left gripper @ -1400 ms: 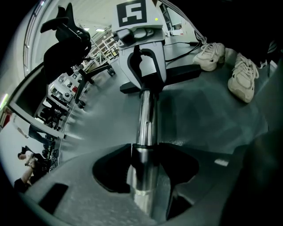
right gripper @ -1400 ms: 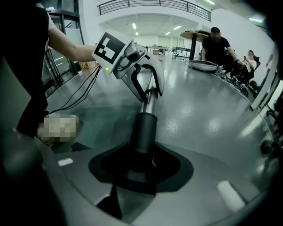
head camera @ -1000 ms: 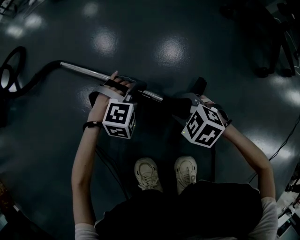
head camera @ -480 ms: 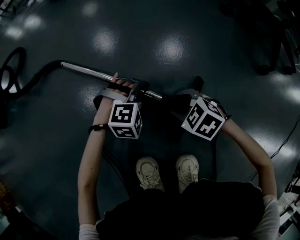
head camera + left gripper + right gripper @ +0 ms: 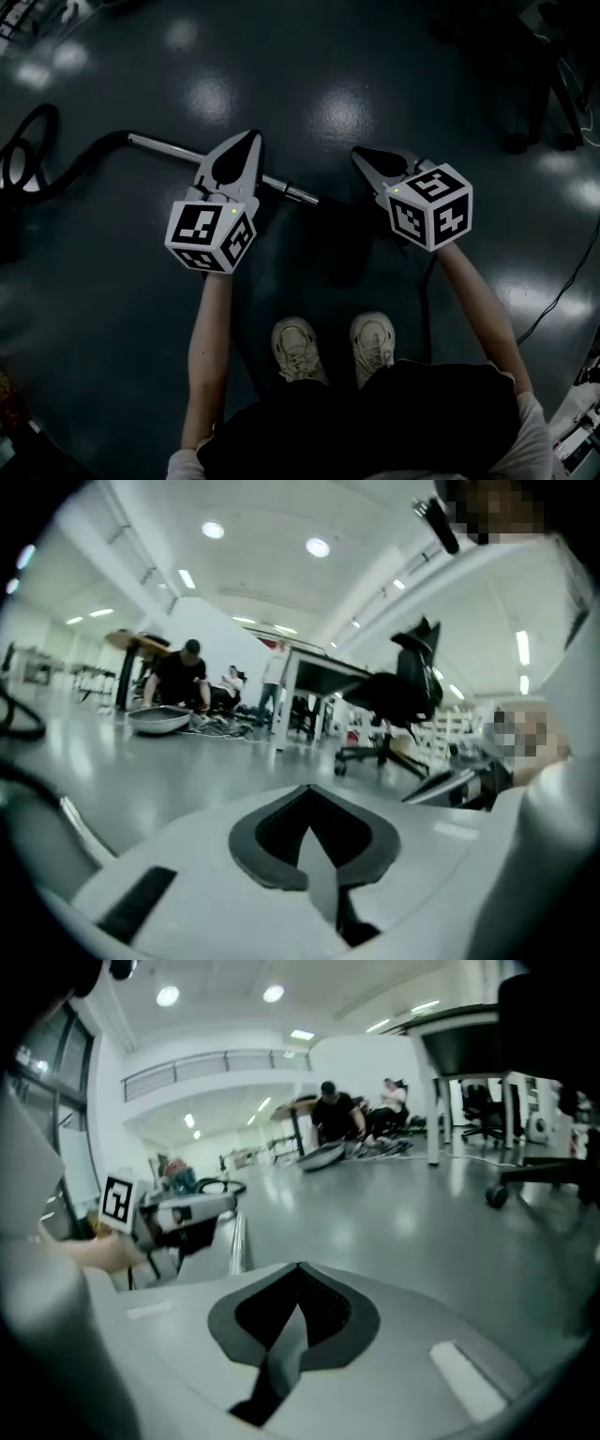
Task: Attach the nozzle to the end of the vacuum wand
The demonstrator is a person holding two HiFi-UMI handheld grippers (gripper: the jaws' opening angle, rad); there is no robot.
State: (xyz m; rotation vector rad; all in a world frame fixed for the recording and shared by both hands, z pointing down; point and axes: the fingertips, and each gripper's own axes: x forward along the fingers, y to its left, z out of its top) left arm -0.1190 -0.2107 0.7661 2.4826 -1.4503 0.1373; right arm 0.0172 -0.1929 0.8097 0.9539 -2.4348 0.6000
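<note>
The chrome vacuum wand [image 5: 187,157] lies on the dark floor, and its black hose [image 5: 66,173] runs off to the left. At the wand's right end is a dark shape [image 5: 342,225], probably the nozzle, its outline lost in the gloom. My left gripper [image 5: 251,137] hovers above the wand, shut and empty. My right gripper [image 5: 358,153] hangs above the dark shape, also shut with nothing in it. The left gripper view shows closed jaws [image 5: 307,789] and the right gripper [image 5: 469,785] beyond them. In the right gripper view the jaws [image 5: 300,1267] are shut, with the wand [image 5: 239,1241] beside the left gripper [image 5: 178,1213].
The person's shoes [image 5: 298,347] stand just behind the wand. The hose coils [image 5: 23,141] at the far left. A chair base [image 5: 544,112] sits at the top right, and a cable [image 5: 562,291] crosses the floor on the right. An office chair [image 5: 398,691], desks and crouching people are farther off.
Both grippers were low at the wand and the dark piece at its end. They have let go, risen, rolled and shut their jaws.
</note>
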